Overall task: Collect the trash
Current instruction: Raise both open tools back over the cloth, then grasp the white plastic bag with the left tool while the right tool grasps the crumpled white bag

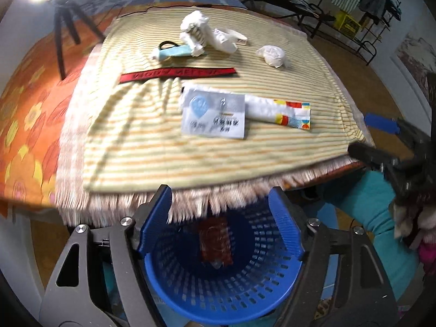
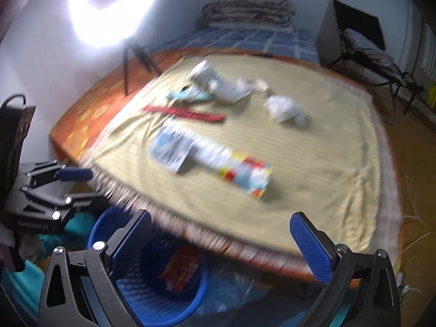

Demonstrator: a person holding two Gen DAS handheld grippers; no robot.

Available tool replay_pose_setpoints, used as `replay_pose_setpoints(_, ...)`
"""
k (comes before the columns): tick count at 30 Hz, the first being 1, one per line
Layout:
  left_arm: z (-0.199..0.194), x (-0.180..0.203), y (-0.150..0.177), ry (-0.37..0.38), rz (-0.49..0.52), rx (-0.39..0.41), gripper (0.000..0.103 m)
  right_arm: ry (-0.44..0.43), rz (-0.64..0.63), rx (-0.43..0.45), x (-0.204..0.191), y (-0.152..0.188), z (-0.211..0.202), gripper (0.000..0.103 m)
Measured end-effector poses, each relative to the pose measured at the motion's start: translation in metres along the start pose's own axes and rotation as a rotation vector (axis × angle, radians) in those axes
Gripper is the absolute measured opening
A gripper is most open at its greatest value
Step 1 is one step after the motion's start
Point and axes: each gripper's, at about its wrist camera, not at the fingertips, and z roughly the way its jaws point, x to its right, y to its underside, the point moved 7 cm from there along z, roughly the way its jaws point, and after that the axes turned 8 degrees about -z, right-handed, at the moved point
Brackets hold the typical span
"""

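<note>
A blue perforated basket (image 1: 190,280) stands on the floor below the table's front edge, with a red wrapper (image 1: 216,245) inside; both also show in the right wrist view, the basket (image 2: 188,308) and the wrapper (image 2: 181,269). My left gripper (image 1: 220,226) is open and empty above the basket. My right gripper (image 2: 222,248) is open and empty over the table's front edge. On the striped cloth (image 1: 136,141) lie a white-and-blue packet (image 1: 214,115), a colourful wrapper (image 1: 286,113), a red strip (image 1: 177,74), crumpled tissues (image 1: 272,54) and a white wad pile (image 1: 201,32).
The table carries an orange floral cover (image 1: 24,114) and a tripod (image 1: 65,30) at the left. A bed (image 2: 253,38) lies behind. A black folding chair (image 2: 362,43) and a rack (image 1: 362,13) stand at the right. A person's teal sleeve (image 1: 368,207) is at the right.
</note>
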Motion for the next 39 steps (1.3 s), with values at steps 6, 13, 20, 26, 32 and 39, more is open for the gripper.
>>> replay_pose_setpoints(6,0.022,0.005,-0.025,0.008,-0.005,-0.024,0.076,0.002,0.046,0.009,0.037,-0.030,0.011,0.103)
replay_pose_setpoints(13,0.045,0.001,-0.047,0.006,-0.044,-0.059,0.076,0.032,0.100,0.013,0.076,-0.059,0.035,0.103)
replay_pose_setpoints(20,0.059,-0.005,-0.069,-0.007,-0.048,-0.064,0.076,0.031,0.115,-0.025,0.096,-0.070,0.064,0.103)
replay_pose_setpoints(26,0.054,-0.019,-0.106,-0.016,-0.081,0.000,0.076,0.044,0.145,-0.016,0.111,-0.084,0.076,0.103)
replay_pose_setpoints(32,0.050,-0.026,-0.156,0.014,-0.142,0.070,0.076,0.005,0.210,-0.025,0.120,-0.095,0.096,0.103)
replay_pose_setpoints(39,0.063,-0.026,-0.211,0.057,-0.220,0.115,0.076,-0.009,0.270,-0.054,0.132,-0.101,0.120,0.103)
